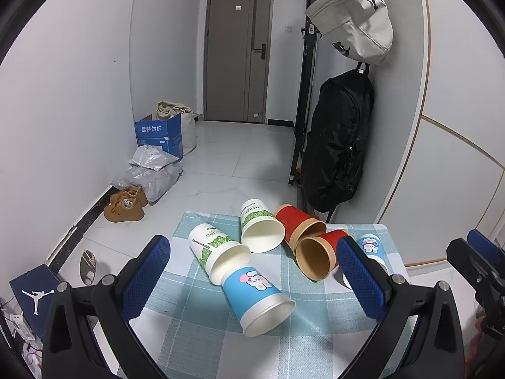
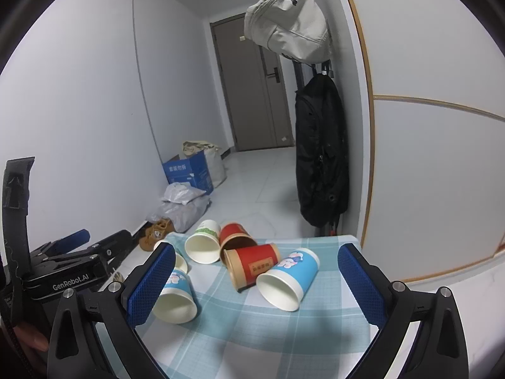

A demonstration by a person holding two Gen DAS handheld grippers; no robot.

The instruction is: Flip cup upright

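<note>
Six paper cups on their sides on the checked cloth of the desk (image 1: pixel 202 331). Nearest: blue rabbit cup (image 1: pixel 255 297) between the spread fingers of the left gripper (image 1: pixel 255 271), untouched, mouth facing near-right. Second blue cup (image 2: pixel 288 279) between the spread, empty fingers of the right gripper (image 2: pixel 255 276). Farther off: red cups (image 1: pixel 315 252), green-leaf cups (image 1: pixel 258 230).

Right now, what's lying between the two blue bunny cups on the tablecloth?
In the right wrist view, a red cup lies on its side between the left blue bunny cup and the right blue bunny cup, resting against the right one.
</note>
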